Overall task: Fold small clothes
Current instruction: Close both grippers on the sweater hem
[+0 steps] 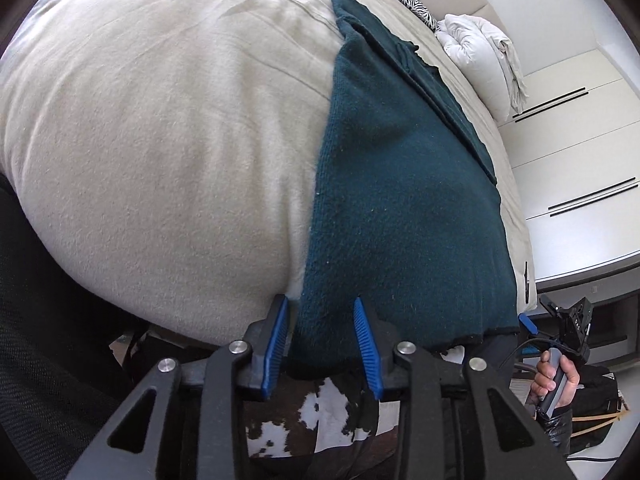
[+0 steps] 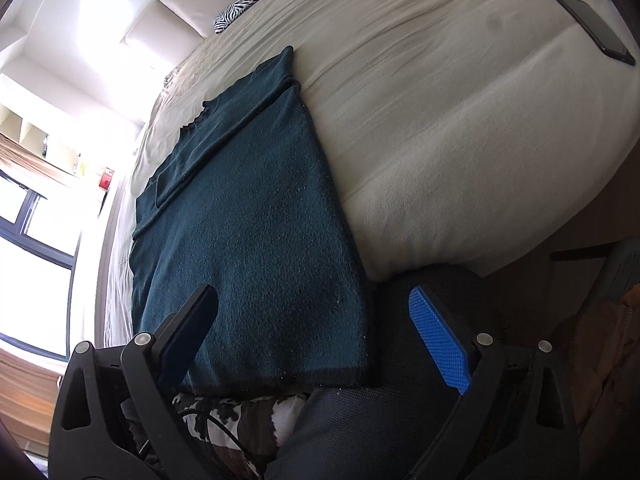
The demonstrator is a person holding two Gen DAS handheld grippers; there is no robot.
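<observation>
Working from the left side first, I have the left gripper (image 1: 322, 330) at the near hem of the dark teal garment (image 1: 400, 208), its jaws apart and straddling the left near corner of the cloth, with neither blue pad (image 1: 276, 344) visibly pinching it. I judge this placement as a setup for a corner grasp, since the hem overhangs the near edge of the bed (image 1: 160, 140) and a finger can pass above and below it. The garment lies flat on the cream cover, running lengthwise away from me, with a narrower layer already turned over along its right side; I read the task as partly done, with a further fold outstanding. Moving right, the right gripper (image 2: 316, 322) hovers over the same near hem, jaws wide apart, its dark finger over the cloth and its blue pad (image 2: 440, 344) beyond the garment's edge, above dark mesh below the bed. That spread suggests the second corner is not yet aligned. No containers are in view, so there are no contents to report. A phone (image 2: 594, 28) lies on the bed, well apart to the right, and a zebra-print pillow (image 2: 246, 6) sits at the far end.
</observation>
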